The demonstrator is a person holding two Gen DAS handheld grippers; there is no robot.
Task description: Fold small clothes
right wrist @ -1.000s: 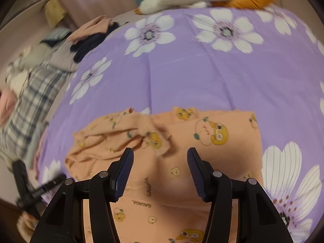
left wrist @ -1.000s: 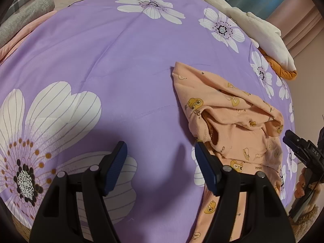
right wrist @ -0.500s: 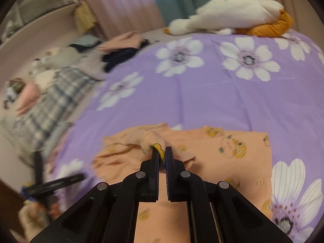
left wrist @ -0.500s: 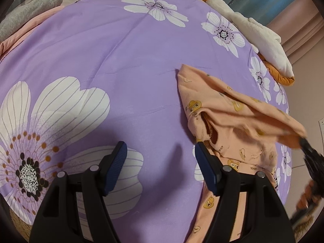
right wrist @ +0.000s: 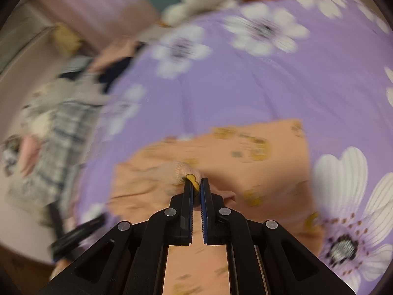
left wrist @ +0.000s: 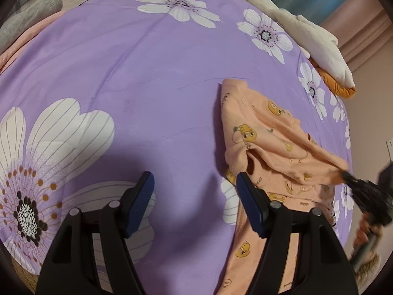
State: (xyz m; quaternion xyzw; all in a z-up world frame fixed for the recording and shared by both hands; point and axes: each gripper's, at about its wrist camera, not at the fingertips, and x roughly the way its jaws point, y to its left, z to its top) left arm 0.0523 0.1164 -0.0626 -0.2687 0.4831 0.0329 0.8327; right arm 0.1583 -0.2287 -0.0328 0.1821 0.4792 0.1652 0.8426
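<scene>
1. At the far left of the left wrist view, a folded grey fabric (left wrist: 29,12) and a plaid cloth lie at the edge of the bed, beyond the purple bedsheet printed with large white flowers (left wrist: 122,73).
2. The left gripper (left wrist: 195,191) hovers over bare sheet near the camera, its blue-padded fingers (left wrist: 143,196) spread wide apart and holding nothing.
3. Just right of it lies the small peach garment printed with yellow cartoon chicks (left wrist: 265,135). Its far corner rests flat on the sheet, while its right part is lifted and drawn taut toward the right.
4. The right gripper (left wrist: 348,177) appears at the right edge of that view, blurred, with its tip on the raised edge of the garment.
5. In the right wrist view, the right gripper (right wrist: 195,184) has its fingers (right wrist: 188,196) closed on a bunched fold of the peach garment (right wrist: 245,162), and a yellow print shows between the tips. The rest of the garment spreads over the sheet (right wrist: 270,86) behind the tips.
6. A white plush toy with orange parts (left wrist: 314,39) lies at the far right edge of the bed, in front of pink and blue curtains (left wrist: 356,12).
</scene>
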